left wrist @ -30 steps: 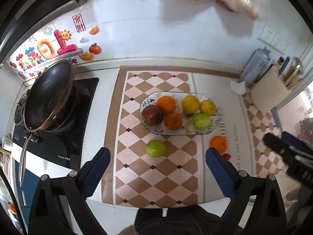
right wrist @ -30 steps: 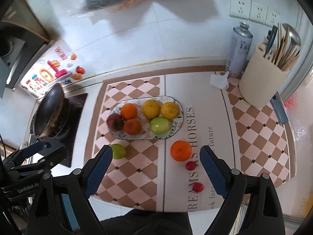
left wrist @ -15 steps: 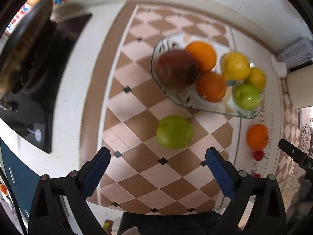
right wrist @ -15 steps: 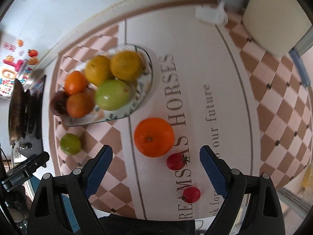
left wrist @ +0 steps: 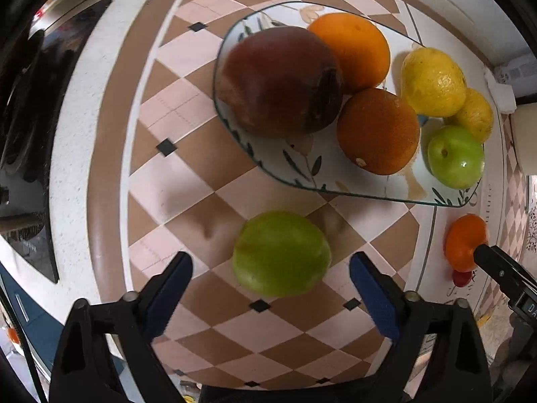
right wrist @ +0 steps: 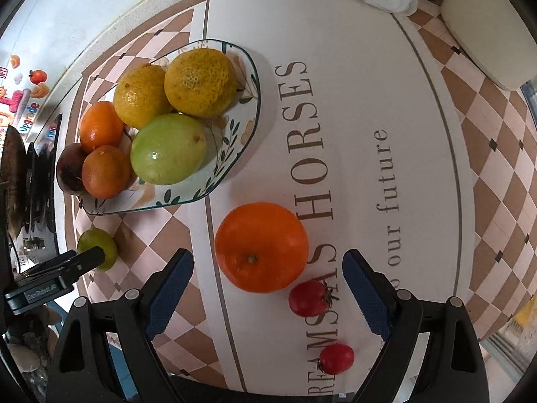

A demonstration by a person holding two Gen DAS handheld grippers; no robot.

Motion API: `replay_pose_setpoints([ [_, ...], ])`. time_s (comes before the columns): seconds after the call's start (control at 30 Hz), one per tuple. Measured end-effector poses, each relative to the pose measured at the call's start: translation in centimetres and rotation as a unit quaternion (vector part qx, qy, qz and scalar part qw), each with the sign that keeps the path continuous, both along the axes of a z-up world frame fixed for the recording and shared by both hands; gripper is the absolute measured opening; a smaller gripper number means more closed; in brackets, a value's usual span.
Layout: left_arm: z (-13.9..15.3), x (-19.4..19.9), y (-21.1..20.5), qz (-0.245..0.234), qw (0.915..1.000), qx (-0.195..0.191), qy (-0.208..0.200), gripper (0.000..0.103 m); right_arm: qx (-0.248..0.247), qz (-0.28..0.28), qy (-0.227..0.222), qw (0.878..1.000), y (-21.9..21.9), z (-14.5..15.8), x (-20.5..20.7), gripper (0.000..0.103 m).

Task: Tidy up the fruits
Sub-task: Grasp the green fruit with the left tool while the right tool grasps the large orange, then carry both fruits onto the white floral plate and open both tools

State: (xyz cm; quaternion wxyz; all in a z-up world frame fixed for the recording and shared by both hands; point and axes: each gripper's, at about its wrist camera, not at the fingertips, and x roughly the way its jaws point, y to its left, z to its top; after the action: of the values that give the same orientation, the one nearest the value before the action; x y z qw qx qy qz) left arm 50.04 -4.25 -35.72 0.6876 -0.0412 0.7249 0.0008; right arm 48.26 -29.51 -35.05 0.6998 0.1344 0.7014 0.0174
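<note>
Checkered matting (left wrist: pixel 188 174) lay under both tools, which had dropped close within a second; left gripper (left wrist: pixel 270 283) gaped wide around the green apple (left wrist: pixel 281 253), right gripper (right wrist: pixel 266 280) likewise around the orange (right wrist: pixel 261 247), plate (right wrist: pixel 248 127) at eleven o'clock; grasps looked imminent.

Left wrist view: loose orange (left wrist: pixel 463 240) near the mat's right edge partly covered by the right gripper's finger tip; small red fruit (left wrist: pixel 461 278) below it mostly hidden. Stove (left wrist: pixel 23 100) cut off by the left frame edge, blurred. Right wrist view: green fruit (right wrist: pixel 97 247) partly covered by the left gripper's finger; cream container (right wrist: pixel 486 23) cut off at the top right corner
</note>
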Motion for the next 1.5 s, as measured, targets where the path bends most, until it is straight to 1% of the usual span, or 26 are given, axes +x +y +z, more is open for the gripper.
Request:
replay_pose_setpoints([
  [0.03, -0.1, 0.2, -0.2, -0.005, 1.0, 0.0, -0.001, 0.087, 0.003, -0.001, 0.003, 1.0, 0.1, -0.2, 0.1, 0.092],
  [0.07, -0.3, 0.4, -0.5, -0.013, 0.9999, 0.002, -0.003, 0.077, 0.006, 0.001, 0.005, 1.0, 0.2, -0.5, 0.2, 0.091],
  [0.1, -0.4, 0.7, -0.9, -0.019, 0.9998, 0.004, -0.002, 0.065, 0.008, 0.003, 0.006, 1.0, 0.3, -0.7, 0.3, 0.085],
  [0.13, -0.7, 0.9, -1.2, -0.024, 0.9997, 0.003, 0.001, 0.062, 0.007, 0.006, 0.008, 1.0, 0.4, -0.9, 0.4, 0.079],
  [0.17, -0.9, 1.0, -1.5, -0.026, 0.9997, 0.0, 0.004, 0.06, 0.008, 0.008, 0.011, 1.0, 0.6, -1.2, 0.6, 0.076],
  [0.2, -0.9, 1.0, -1.8, -0.03, 0.9995, 0.005, 0.001, 0.06, 0.007, 0.01, 0.012, 1.0, 0.8, -1.4, 0.7, 0.073],
  [0.27, -0.7, 1.1, -2.3, -0.039, 0.9991, 0.013, -0.006, 0.06, 0.001, 0.016, 0.009, 1.0, 1.0, -1.7, 0.9, 0.071],
  [0.3, -0.7, 1.2, -2.6, -0.04, 0.9991, 0.014, -0.006, 0.06, -0.001, 0.02, 0.008, 1.0, 1.1, -1.7, 0.9, 0.067],
  [0.37, -0.7, 0.8, -3.0, -0.037, 0.9993, 0.008, -0.004, 0.059, 0.004, 0.026, 0.006, 1.0, 1.1, -1.8, 0.9, 0.067],
  [0.47, -0.8, -0.3, -3.2, -0.031, 0.9995, -0.005, 0.002, 0.059, 0.033, 0.033, 0.015, 0.999, 1.7, -1.9, 0.3, 0.066],
  [0.6, -0.6, -2.3, -3.9, -0.027, 0.9993, -0.024, 0.008, 0.059, 0.058, 0.06, 0.024, 0.996, 3.8, -1.7, -1.2, 0.066],
  [0.7, -0.9, -3.4, -4.5, -0.028, 0.9992, -0.025, 0.01, 0.059, 0.066, 0.07, 0.034, 0.995, 5.2, -2.3, -1.8, 0.066],
  [0.73, -1.1, -3.6, -4.6, -0.033, 0.9988, -0.028, 0.025, 0.059, 0.067, 0.071, 0.044, 0.994, 5.5, -2.8, -2.0, 0.068],
  [0.87, -1.2, -3.9, -4.8, -0.029, 0.999, -0.026, 0.021, 0.059, 0.09, 0.051, 0.058, 0.993, 5.4, -3.4, -2.3, 0.068],
  [1.0, -1.3, -4.1, -4.0, -0.028, 0.9991, -0.026, 0.02, 0.059, 0.084, 0.059, 0.054, 0.993, 5.8, -3.4, -2.2, 0.068],
  [1.07, -1.5, -4.0, -3.2, -0.03, 0.999, -0.027, 0.018, 0.059, 0.079, 0.065, 0.046, 0.994, 5.4, -3.3, -2.5, 0.067],
  [1.17, -0.9, -3.9, -2.9, -0.031, 0.9988, -0.033, 0.019, 0.059, 0.067, 0.074, 0.029, 0.995, 5.7, -2.9, -2.6, 0.066],
  [1.23, -0.1, -3.9, -2.9, -0.033, 0.9987, -0.037, 0.014, 0.059, 0.064, 0.073, 0.017, 0.995, 5.7, -2.4, -2.6, 0.066],
  [1.33, 2.2, -3.6, -3.0, -0.035, 0.9982, -0.048, -0.003, 0.059, 0.084, 0.052, 0.003, 0.995, 4.7, -1.0, -2.3, 0.066],
  [1.5, 7.6, -1.6, -2.6, -0.033, 0.9956, -0.072, -0.05, 0.059, 0.094, 0.005, -0.044, 0.995, 1.7, 2.2, -0.2, 0.066],
])
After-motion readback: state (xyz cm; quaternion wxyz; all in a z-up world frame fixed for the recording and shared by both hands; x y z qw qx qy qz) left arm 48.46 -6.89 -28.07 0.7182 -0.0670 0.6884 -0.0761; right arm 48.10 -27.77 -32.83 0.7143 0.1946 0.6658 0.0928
